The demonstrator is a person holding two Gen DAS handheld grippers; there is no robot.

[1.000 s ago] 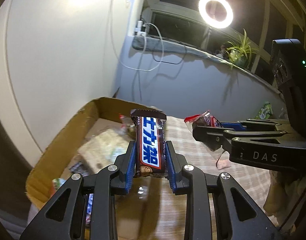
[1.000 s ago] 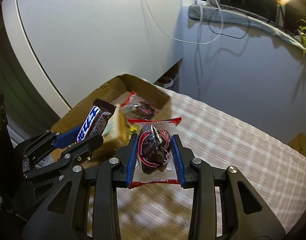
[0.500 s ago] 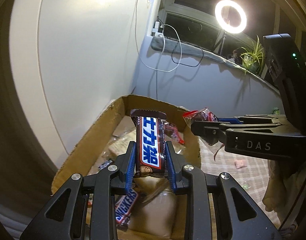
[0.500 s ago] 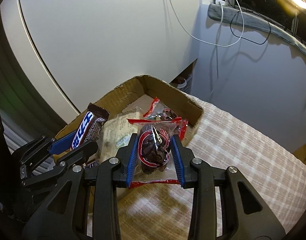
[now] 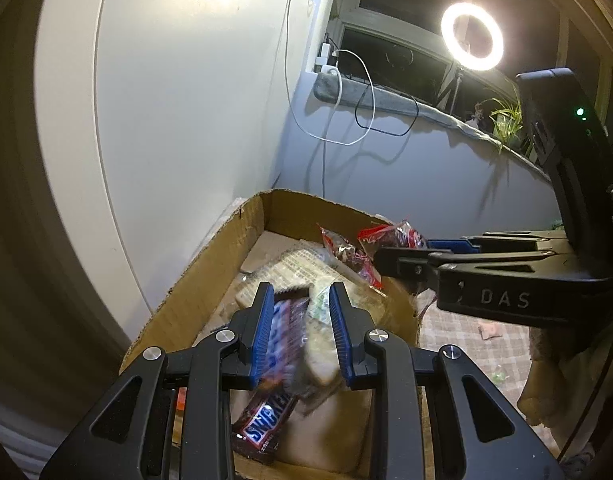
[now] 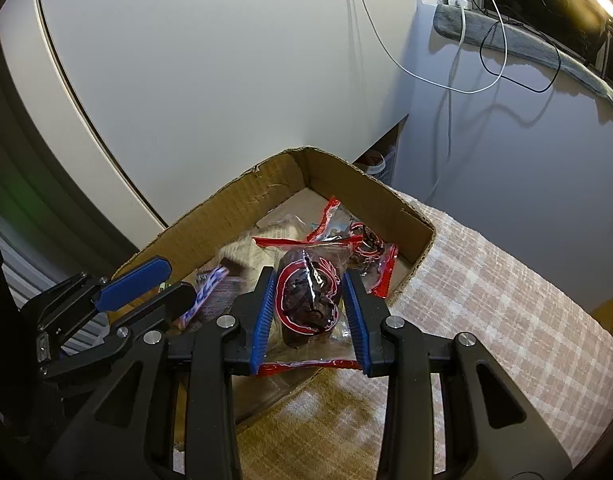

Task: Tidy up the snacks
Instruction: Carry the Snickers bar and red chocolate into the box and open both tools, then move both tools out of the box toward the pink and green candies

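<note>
My left gripper [image 5: 301,334] is open above the cardboard box [image 5: 210,276]. A Snickers bar [image 5: 284,332], blurred, is falling between its fingers, free of the pads; it also shows blurred in the right wrist view [image 6: 210,292]. Another Snickers bar [image 5: 264,426] lies in the box below. My right gripper [image 6: 310,316] is shut on a red-edged clear packet of dark dates [image 6: 308,300], held over the box's near right side. A similar red packet [image 6: 362,248] lies inside the box [image 6: 346,176].
The box holds pale wrapped snacks [image 5: 290,272] too. It stands on a checked cloth [image 6: 486,320] beside a white wall. A small pink item [image 5: 491,331] lies on the cloth. A ring light [image 5: 471,37] and cables hang at the windowsill.
My left gripper has opened and let go of the Snickers bar, which drops toward the box. Both grippers have moved further over the box. The right gripper keeps its packet.
</note>
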